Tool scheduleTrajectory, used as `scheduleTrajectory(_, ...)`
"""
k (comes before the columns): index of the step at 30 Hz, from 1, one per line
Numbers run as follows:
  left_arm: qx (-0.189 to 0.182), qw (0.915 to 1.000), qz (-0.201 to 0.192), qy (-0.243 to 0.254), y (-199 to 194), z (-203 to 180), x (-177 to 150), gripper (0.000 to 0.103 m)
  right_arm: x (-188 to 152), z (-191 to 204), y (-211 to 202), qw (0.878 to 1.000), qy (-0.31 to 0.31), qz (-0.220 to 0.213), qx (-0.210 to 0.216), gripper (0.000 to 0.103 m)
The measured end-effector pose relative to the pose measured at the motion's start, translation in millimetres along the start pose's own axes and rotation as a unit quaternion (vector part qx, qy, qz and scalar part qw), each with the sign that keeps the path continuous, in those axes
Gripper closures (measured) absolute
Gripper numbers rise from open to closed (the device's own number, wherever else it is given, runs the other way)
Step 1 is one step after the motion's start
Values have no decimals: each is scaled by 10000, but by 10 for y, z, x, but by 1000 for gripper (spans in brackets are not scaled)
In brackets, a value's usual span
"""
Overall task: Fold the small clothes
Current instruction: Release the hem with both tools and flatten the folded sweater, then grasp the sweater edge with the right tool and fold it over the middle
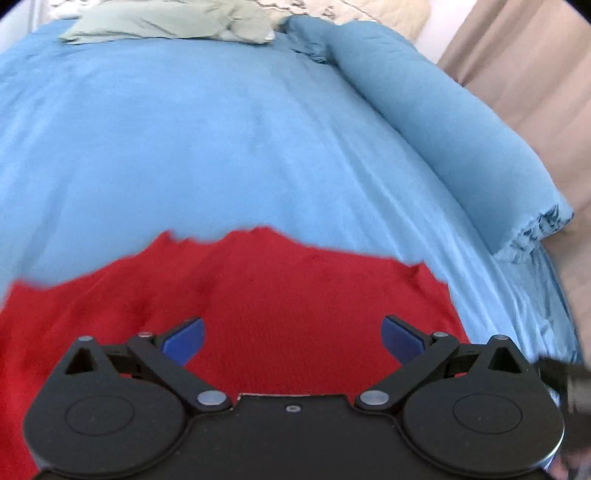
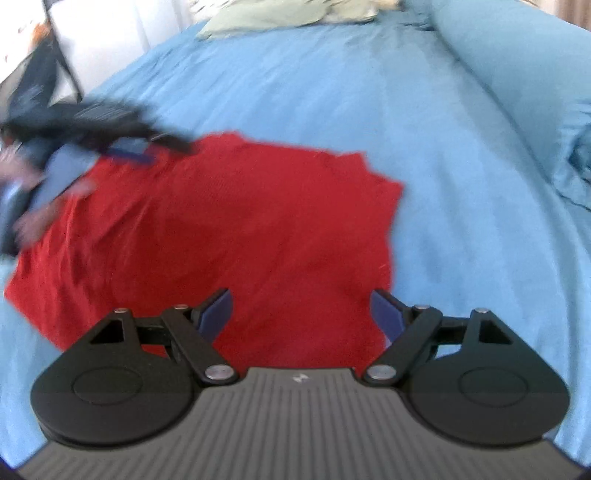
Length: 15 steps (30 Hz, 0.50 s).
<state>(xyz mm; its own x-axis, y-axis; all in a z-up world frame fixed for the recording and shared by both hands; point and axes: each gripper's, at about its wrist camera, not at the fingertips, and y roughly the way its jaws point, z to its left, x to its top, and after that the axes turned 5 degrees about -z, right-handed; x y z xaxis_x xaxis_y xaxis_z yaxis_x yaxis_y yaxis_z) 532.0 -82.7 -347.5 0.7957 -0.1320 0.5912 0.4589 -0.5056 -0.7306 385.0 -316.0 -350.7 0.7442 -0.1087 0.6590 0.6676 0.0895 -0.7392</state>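
A red garment (image 1: 258, 295) lies spread flat on the blue bedsheet (image 1: 221, 147). My left gripper (image 1: 293, 332) is open and empty, hovering over the garment's near part. In the right wrist view the red garment (image 2: 240, 221) lies ahead with its right edge near my right finger. My right gripper (image 2: 301, 314) is open and empty above the garment's near edge. The left gripper (image 2: 129, 147) shows blurred at the garment's far left corner, with the person's hand behind it.
A rolled blue blanket (image 1: 443, 118) runs along the right side of the bed. A pale green pillow (image 1: 166, 22) lies at the head. Beige curtain (image 1: 535, 74) hangs at the right. A dark chair (image 2: 48, 66) stands left of the bed.
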Motion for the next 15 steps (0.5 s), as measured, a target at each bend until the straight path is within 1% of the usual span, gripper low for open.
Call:
scheduleTrajectory(3,86,9998,158,-33,-256,14,-246,0,39,-214,87,9992,393,70,44,6)
scheduleTrajectory(4,109,9997,221,-13,-324,33,-327,0,38,-290,138,9986,514,56,119,8)
scheduleTrajectory(6,198,9993,313,17,-343,35,-521,0,27,-411,239,9968,739,49,310,11)
scheduleTrajectory(7,228,9991,358,-13,-344,58,-602,0,17,-452,290,9957,831,52,410,16)
scheduleTrajectory(8,264,9989,383,-76,-342,79,-670,0,-11,-493,356,9946,922,77,466,17)
scheduleTrajectory(9,293,9988,366,-156,-300,99,-721,0,-15,-537,428,9939,999,81,455,19)
scheduleTrajectory(10,317,9988,314,-206,-283,113,-758,0,-26,-571,470,9929,1085,25,485,22)
scheduleTrajectory(12,395,9986,170,-306,-250,129,-799,0,-30,-624,512,9889,1333,-103,652,23)
scheduleTrajectory(13,421,9983,99,-397,-262,137,-812,0,-7,-643,529,9869,1405,-135,782,30)
scheduleTrajectory(14,428,9978,31,-496,-262,133,-803,0,16,-632,542,9847,1442,-110,969,44)
scheduleTrajectory(15,425,9974,-41,-588,-273,128,-788,0,46,-606,556,9848,1406,-66,1017,45)
